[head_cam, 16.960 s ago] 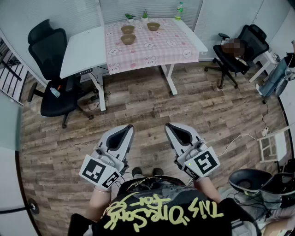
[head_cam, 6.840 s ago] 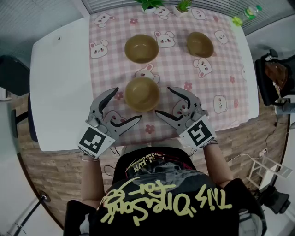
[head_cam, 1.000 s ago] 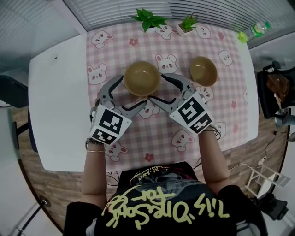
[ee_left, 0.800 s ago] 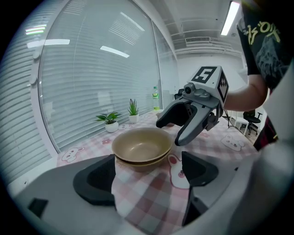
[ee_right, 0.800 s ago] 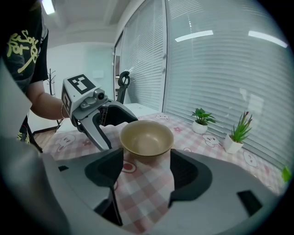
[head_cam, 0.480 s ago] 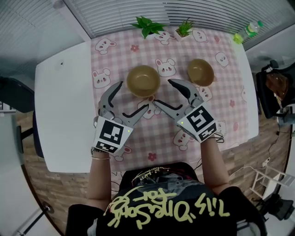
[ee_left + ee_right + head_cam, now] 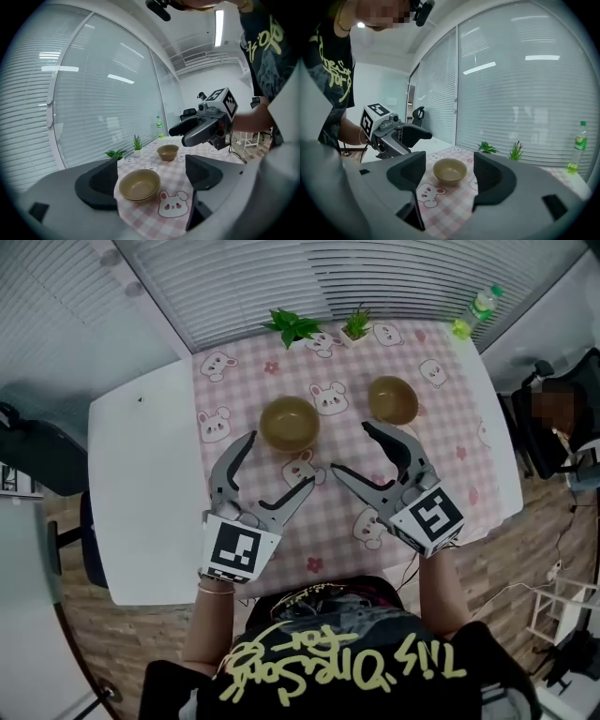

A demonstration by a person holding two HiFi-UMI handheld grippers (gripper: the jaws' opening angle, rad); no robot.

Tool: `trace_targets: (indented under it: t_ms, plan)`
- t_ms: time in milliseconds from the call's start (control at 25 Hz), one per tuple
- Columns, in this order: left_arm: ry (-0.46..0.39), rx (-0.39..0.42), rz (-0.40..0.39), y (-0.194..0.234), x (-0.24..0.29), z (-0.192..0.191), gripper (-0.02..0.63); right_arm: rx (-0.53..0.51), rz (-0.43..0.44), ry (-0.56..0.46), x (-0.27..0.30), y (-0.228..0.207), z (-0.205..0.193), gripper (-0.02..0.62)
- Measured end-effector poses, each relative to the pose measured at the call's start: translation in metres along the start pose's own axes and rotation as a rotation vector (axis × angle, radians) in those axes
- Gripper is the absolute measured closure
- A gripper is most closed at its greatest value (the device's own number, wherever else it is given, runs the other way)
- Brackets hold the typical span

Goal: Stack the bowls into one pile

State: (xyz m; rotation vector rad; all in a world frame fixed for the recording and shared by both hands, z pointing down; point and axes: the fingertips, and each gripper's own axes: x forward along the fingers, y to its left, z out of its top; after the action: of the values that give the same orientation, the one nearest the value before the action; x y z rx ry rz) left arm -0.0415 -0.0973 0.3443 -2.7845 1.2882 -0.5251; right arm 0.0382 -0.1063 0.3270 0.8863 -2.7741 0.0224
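Two grippers, both with jaws wide apart and gripping nothing. The left gripper [image 7: 278,462] points to 1 o'clock and the right gripper [image 7: 352,447] to 11 o'clock, over the near half of the pink checked cloth [image 7: 328,521]. At 12 o'clock of the left gripper sits one pile of bowls [image 7: 289,423], two rims showing. One single bowl [image 7: 393,399] stands apart at its 3 o'clock. Beyond: two potted plants [image 7: 291,326] [image 7: 355,324] and one bottle [image 7: 473,310].
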Motion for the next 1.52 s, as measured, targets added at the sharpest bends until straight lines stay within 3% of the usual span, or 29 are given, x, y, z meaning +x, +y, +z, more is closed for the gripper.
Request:
trace_targets:
  t_ms: [440,760,1040,1520]
  plan:
    - [-0.117,-0.024,-0.143,-0.04,0.009,0.045,0.153,0.004,-0.109,-0.068,-0.062,-0.015,0.008,0.273]
    - [-0.062,-0.071,-0.225,-0.074,0.053,0.051,0.153,0.038,-0.146,-0.028,-0.095,-0.057,-0.004,0.273]
    - [-0.044,-0.096,-0.235,-0.093,0.086,0.048,0.153,0.035,-0.139,0.0,-0.111,-0.084,-0.027,0.273]
    - [0.013,-0.13,-0.184,-0.105,0.134,0.032,0.153,0.03,-0.06,0.041,-0.112,-0.123,-0.056,0.273]
